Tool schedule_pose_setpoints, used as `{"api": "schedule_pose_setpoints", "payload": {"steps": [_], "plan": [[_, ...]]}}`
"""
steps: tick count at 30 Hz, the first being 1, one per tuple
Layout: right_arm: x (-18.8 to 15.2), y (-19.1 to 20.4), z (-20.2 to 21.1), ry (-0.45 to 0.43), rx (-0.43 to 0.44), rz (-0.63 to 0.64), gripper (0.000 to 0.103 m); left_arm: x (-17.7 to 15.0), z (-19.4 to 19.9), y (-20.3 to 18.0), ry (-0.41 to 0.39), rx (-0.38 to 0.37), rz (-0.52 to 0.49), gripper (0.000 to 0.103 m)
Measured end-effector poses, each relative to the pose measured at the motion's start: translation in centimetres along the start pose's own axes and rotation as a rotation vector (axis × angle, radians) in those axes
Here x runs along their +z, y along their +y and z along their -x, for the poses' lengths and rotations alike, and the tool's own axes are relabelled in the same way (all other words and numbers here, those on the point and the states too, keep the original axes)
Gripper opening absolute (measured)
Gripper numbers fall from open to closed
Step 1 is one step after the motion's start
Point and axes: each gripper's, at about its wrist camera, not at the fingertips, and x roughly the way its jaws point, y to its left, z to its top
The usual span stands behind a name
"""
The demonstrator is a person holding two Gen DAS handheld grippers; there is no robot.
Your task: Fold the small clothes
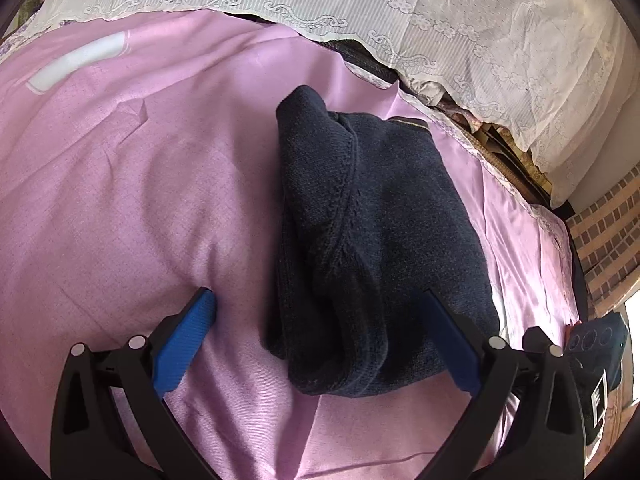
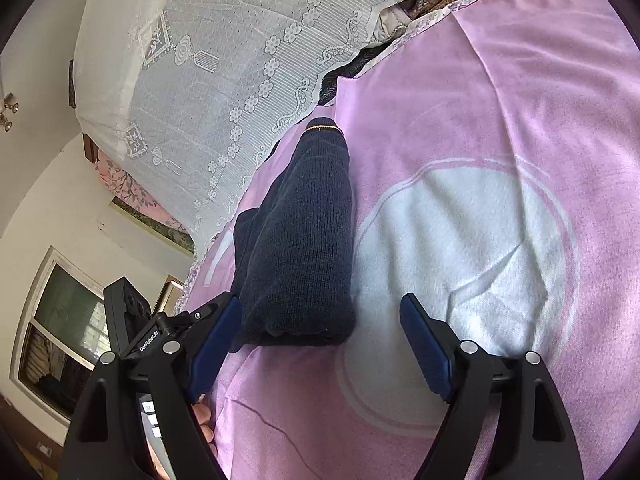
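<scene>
Knitwear sits folded into a compact bundle on the pink sheet [image 1: 120,208]: a dark navy sweater [image 1: 372,248] with a thin gold stripe at its far edge, lying near the side of the bed where a white lace cover [image 1: 360,12] drapes over piled bedding.

From the left wrist view we see our left gripper [image 1: 320,300] spread wide, its blue pads on either side of the bundle's near end. The left-hand pad [image 1: 184,344] rests over bare sheet, apart from the knit, while the right-hand pad lies over the sweater's near right portion, so the bundle reaches in between the fingers but sits off toward the right one. Nothing is clamped; whether that right pad actually touches the wool we cannot tell.

From the right wrist view our right gripper [image 2: 320,312] is likewise wide apart with nothing gripped. The sweater [image 2: 296,248] runs away from us as a long dark roll, its near end lying between the fingers, close against the left-hand pad [image 2: 216,344] and well clear of the right-hand one, which hangs over a white printed circle on the sheet [image 2: 520,80]. A fingertip of the person shows at the lower left, beside the other gripper's black body
</scene>
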Motion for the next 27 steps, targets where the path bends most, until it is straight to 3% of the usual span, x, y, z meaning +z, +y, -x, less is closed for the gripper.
{"api": "schedule_pose_setpoints", "payload": {"steps": [4, 9, 13, 19, 24, 26, 27], "plan": [[0.7, -0.5, -0.3, -0.003, 0.039, -0.036, 0.082, 0.7, -0.3, 0.6, 0.012, -0.059, 0.013, 0.099], [1.0, -0.6, -0.5, 0.002, 0.052, -0.044, 0.082, 2.2, -1.0, 3.1, 0.037, -0.247, 0.115, 0.099], [1.0, -0.6, -0.5, 0.004, 0.057, -0.044, 0.082, 2.8, -1.4, 4.0, 0.058, -0.34, 0.142, 0.099], [1.0, -0.7, -0.4, 0.006, 0.063, -0.046, 0.082, 2.8, 0.1, 2.3, 0.02, -0.381, 0.075, 0.099], [0.9, -0.7, -0.4, 0.004, 0.063, -0.046, 0.082, 2.4, -2.7, 1.5, 0.117, -0.242, 0.039, 0.099], [0.9, -0.7, -0.4, 0.003, 0.059, -0.043, 0.082, 2.3, -2.7, 0.9, 0.111, -0.247, 0.01, 0.099], [0.9, -0.7, -0.5, 0.003, 0.055, -0.04, 0.082, 2.2, -2.9, 0.6, 0.123, -0.284, 0.004, 0.099]]}}
